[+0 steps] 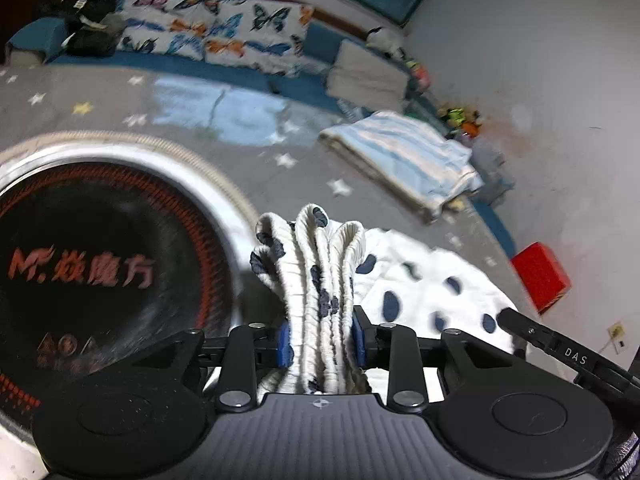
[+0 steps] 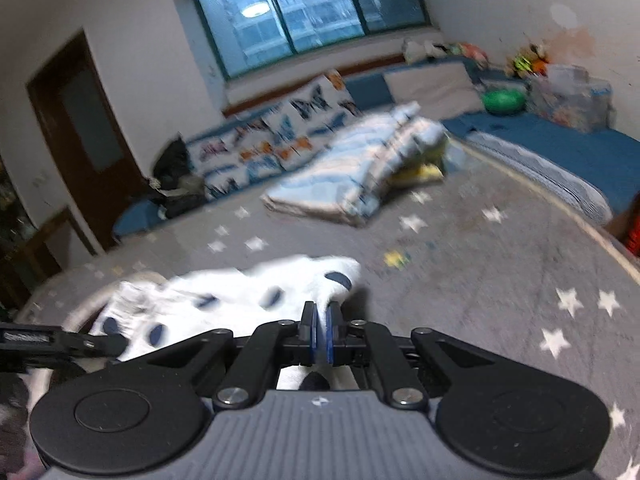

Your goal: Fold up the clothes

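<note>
Lying rug: one grey star-patterned rug [image 2: 500, 264] covers the floor.
Folded blanket: one striped blue blanket [image 2: 352, 168], far.
Garment: one white dark-spotted garment [image 1: 420, 280], near, over the rug.
Left gripper [image 1: 320, 340]: pinching its bunched ribbed folds.
Right gripper [image 2: 321, 334]: pressed together on its edge.

1. A grey star-patterned carpet [image 2: 500, 280] covers the floor.
2. A folded blue-and-white striped blanket [image 1: 404, 160] lies on it.
3. Butterfly-print cushions [image 1: 216, 28] line the blue mat below the window [image 2: 308, 12].
4. A round black appliance with red lettering [image 1: 80, 268] sits nearby.
5. A red box [image 1: 540, 276] stands near the wall.
6. A green ball [image 2: 504, 100] rests on the blue mat.
</note>
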Demonstrator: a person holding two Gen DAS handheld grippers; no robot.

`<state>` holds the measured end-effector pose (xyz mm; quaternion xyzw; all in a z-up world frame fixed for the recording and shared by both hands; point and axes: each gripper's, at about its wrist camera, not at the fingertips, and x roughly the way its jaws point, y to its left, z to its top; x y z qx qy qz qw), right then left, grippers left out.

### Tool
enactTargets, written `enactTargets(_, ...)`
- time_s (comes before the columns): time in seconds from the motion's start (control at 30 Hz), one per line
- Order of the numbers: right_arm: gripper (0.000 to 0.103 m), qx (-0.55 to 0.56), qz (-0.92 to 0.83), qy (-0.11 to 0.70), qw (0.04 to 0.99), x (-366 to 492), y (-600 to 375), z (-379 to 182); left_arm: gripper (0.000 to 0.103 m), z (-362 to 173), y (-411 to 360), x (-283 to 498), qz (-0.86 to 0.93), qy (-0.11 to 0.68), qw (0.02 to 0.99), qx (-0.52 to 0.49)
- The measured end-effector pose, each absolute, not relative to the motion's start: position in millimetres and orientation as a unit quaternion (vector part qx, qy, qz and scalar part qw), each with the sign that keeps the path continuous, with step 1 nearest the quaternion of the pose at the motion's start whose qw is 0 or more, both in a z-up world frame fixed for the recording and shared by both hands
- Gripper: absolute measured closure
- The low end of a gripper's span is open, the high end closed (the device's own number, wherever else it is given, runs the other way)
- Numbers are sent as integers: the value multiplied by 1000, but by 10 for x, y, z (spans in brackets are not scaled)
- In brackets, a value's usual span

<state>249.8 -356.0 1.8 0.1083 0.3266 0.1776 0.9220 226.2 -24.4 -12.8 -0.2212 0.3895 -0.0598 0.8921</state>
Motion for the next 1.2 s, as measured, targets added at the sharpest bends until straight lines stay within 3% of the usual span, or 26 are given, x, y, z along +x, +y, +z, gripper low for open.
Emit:
enactTargets(0.1, 91, 109, 165, 347, 917, 2549, -3597, -92, 59, -126, -142, 2232, -52, 390, 892, -223)
enactTargets(0.3, 83, 107, 154, 331, 925, 2565, -3656, 16, 57, 127, -50, 2195, -49, 349, 911, -213)
enactTargets(0.5, 69, 88, 187, 328, 922, 2700, -3449, 109, 60, 208, -176, 2343, -88, 336, 914, -211)
enactTargets(0.57, 60, 79, 197, 331, 919, 2774, -3350, 101, 64, 160, -242, 2402, -101, 341, 911, -208)
enactTargets(0.67, 58, 66, 206, 338, 916, 2890, -3217, 74, 70, 81, -327, 2493, -117, 351, 907, -202)
enactTargets(0.93, 51, 30, 212, 362, 907, 3198, -2996, -75, 75, -75, -328, 2701, -110, 364, 905, -190)
enactTargets(1.1, 43, 28, 209, 370, 905, 3273, -2959, -141, 75, -124, -287, 2733, -111, 367, 903, -196)
enactTargets(1.2, 31, 21, 212, 370, 904, 3274, -2944, -126, 72, -114, -309, 2738, -109, 368, 904, -190)
